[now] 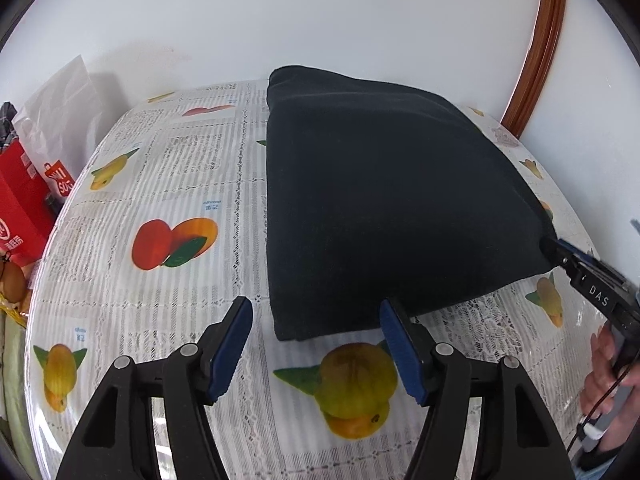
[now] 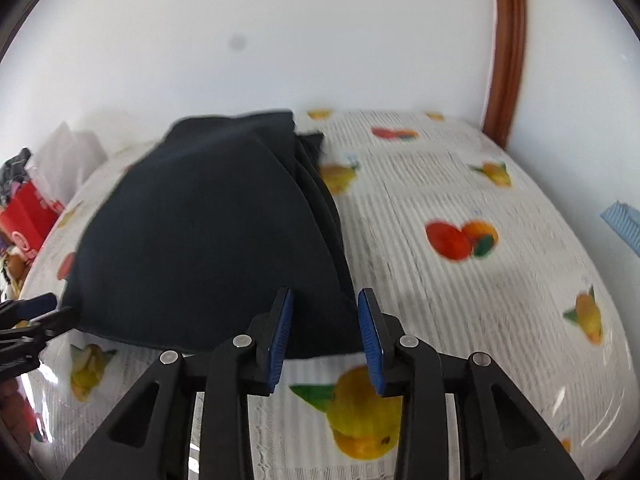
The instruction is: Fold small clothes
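Note:
A dark navy garment (image 1: 380, 200), folded into a thick flat stack, lies on the fruit-print table cover (image 1: 160, 184). My left gripper (image 1: 316, 312) is open at its near left corner, and the corner lies between the blue pads without being pinched. In the right wrist view the garment (image 2: 200, 232) shows its layered right edge. My right gripper (image 2: 325, 296) is open around the near right corner, pads apart from the cloth. The right gripper (image 1: 554, 246) also shows at the garment's right corner in the left wrist view. The left gripper (image 2: 40, 304) shows at the right wrist view's left edge.
A red box (image 1: 20, 200) and a white plastic bag (image 1: 60, 108) stand at the table's left edge by the wall. A brown wooden frame (image 1: 540, 48) rises at the back right. A person's hand (image 1: 604, 380) holds the right gripper. A light blue object (image 2: 622, 224) lies at the far right.

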Motion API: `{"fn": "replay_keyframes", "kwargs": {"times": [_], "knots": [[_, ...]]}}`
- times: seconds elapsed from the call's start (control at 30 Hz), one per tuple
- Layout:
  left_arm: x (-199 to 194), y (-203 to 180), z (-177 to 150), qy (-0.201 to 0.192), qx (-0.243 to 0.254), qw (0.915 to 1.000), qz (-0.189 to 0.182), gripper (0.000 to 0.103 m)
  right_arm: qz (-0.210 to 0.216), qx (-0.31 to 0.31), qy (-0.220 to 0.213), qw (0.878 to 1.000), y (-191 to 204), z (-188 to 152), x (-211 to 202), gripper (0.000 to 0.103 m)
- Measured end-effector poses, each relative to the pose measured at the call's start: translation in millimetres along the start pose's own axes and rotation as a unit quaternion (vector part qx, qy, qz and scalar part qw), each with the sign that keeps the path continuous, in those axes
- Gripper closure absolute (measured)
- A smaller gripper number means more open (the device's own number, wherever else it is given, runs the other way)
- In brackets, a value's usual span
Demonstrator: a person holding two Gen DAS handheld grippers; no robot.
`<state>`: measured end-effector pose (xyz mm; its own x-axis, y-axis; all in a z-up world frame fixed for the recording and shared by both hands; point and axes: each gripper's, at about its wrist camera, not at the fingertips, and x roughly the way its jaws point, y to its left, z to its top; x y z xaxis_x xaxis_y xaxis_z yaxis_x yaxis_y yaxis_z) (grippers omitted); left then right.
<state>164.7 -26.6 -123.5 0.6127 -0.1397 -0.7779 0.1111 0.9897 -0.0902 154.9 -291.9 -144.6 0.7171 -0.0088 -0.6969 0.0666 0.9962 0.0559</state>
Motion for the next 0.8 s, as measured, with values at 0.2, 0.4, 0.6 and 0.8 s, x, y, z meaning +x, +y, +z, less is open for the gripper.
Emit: {"fn": "replay_keyframes", "kwargs": {"times": [0.2, 0.4, 0.6, 0.8], "knots": [[-39, -4, -6, -0.033, -0.002, 0.9994, 0.013, 0.028, 0.016, 0.038, -0.010, 0.999, -6, -4, -39, 0.069], [-84, -9, -15, -0.077, -0.011, 0.9966, 0.027, 0.016, 0.034, 0.021, -0.040, 0.998, 5, -1, -99, 0.052], [-124, -18, -26, -0.105, -0.012, 0.9935, 0.042, 0.010, 0.029, 0.017, -0.066, 0.997, 11, 2, -152, 0.044], [-151, -25, -49, -0.128, -0.007, 0.9901, 0.058, 0.008, -0.010, 0.012, -0.095, 0.995, 19, -32, -191, 0.018]]}}
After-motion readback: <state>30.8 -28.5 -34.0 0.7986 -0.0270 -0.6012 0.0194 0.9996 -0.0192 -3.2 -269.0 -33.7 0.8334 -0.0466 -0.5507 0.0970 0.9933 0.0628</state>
